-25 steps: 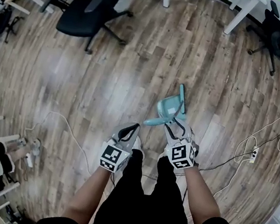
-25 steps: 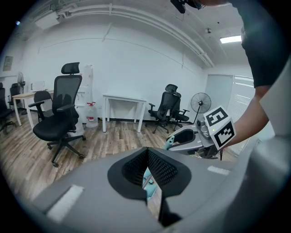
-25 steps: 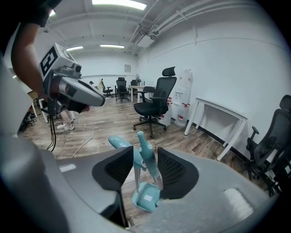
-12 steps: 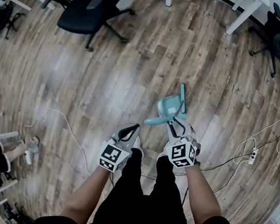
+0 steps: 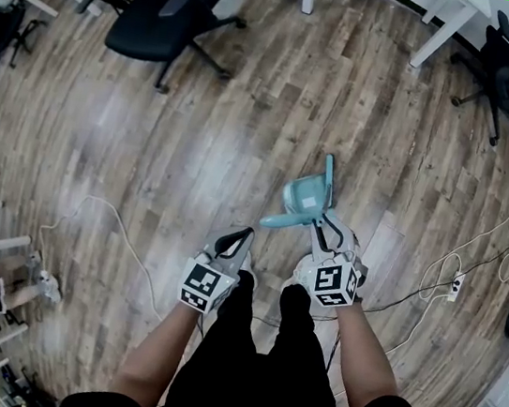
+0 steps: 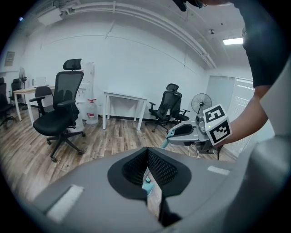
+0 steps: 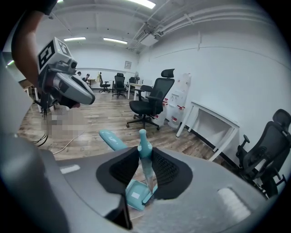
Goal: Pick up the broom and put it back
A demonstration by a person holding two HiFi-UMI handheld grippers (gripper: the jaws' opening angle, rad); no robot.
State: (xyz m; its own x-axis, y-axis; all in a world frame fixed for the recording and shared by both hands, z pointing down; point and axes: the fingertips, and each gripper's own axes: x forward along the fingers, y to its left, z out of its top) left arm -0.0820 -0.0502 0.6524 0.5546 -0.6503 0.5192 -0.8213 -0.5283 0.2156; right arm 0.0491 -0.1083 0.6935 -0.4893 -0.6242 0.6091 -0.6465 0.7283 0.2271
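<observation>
Standing on the wooden floor (image 5: 197,142), the person held the right gripper (image 7: 144,151) out in front, its jaws closing on the upright teal handle of the broom (image 7: 142,136) with the pads right against it. A teal dustpan (image 5: 306,196) sat just beyond, and a second teal handle (image 7: 110,139) slanted off to the left. The left gripper (image 6: 148,152) hung near the right one, on its left, jaws together with nothing between them, and a black office chair (image 5: 159,18) stood well apart at the far left.
</observation>
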